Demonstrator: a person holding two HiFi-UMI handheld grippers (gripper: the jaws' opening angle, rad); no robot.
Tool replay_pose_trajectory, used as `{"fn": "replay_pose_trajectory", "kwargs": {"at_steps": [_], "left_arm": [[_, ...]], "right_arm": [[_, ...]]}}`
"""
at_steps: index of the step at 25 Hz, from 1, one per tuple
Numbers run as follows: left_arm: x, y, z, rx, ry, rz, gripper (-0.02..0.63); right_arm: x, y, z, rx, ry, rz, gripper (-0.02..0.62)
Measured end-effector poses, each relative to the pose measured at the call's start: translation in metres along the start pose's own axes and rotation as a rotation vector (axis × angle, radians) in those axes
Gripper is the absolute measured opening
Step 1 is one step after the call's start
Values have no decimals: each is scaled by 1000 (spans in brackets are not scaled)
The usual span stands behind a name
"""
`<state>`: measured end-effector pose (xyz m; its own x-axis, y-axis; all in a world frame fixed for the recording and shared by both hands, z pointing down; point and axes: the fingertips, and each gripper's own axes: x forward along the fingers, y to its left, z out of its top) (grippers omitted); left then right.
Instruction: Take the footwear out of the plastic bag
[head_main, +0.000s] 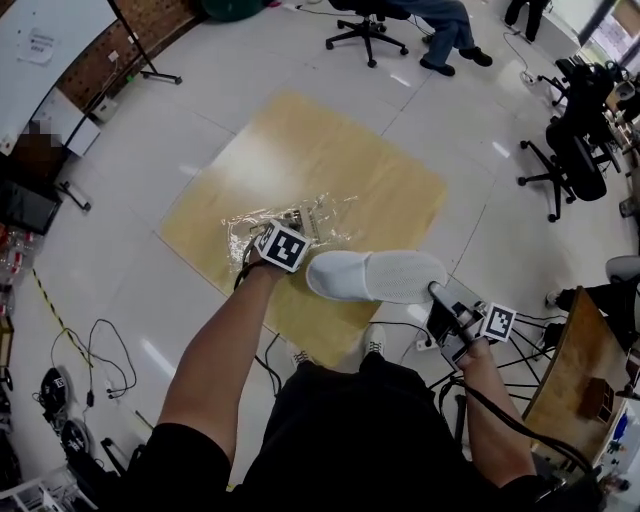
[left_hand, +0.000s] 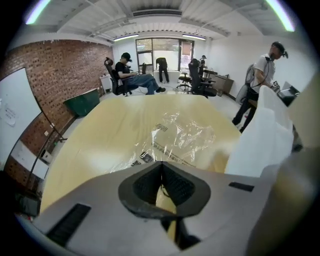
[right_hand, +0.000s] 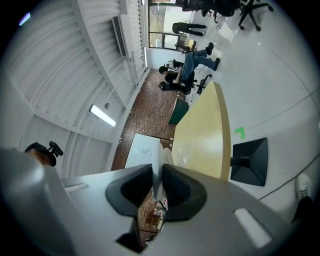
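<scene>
Right gripper (right_hand: 157, 184) is clamping the soft, light slipper (head_main: 375, 275) by its thin rim; left gripper (left_hand: 161, 174) is pinching the flimsy plastic bag (left_hand: 182, 132).

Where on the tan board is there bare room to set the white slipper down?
The tan wooden floor board is bare across its far half and right corner, beyond the crumpled clear plastic bag. Its near part is crowded: bag, left tongs, and the white slipper in the right tongs.

White slipper (head_main: 375, 275) aloft, seemingly outside bag (head_main: 330, 212)
</scene>
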<state>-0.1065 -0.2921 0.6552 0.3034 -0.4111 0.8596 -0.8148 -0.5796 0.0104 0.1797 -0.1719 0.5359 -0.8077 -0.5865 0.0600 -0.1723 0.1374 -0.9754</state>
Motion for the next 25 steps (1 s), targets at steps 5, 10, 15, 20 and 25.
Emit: {"fn": "replay_pose_trajectory", "kwargs": {"at_steps": [5,10,15,20,25], "left_arm": [[-21,-17,34,128,-111,-104,112],[-70,-11,18,-15,-251,-117,93],[-126,6,-43,-184,-302,-59,39],[-166,-5,-119,-328,-286,-109,12],[-167,-37,-159,-329,-216,-220,8]], "right_arm": [[34,-16,-24,21,76,-28,61],[60,-13,-48,40,107,-22,63],[73,-5,-68,48,126,-22,63],[73,-6,-84,39,126,-58,63],[67,-22,-101,75,86,-110,64]]}}
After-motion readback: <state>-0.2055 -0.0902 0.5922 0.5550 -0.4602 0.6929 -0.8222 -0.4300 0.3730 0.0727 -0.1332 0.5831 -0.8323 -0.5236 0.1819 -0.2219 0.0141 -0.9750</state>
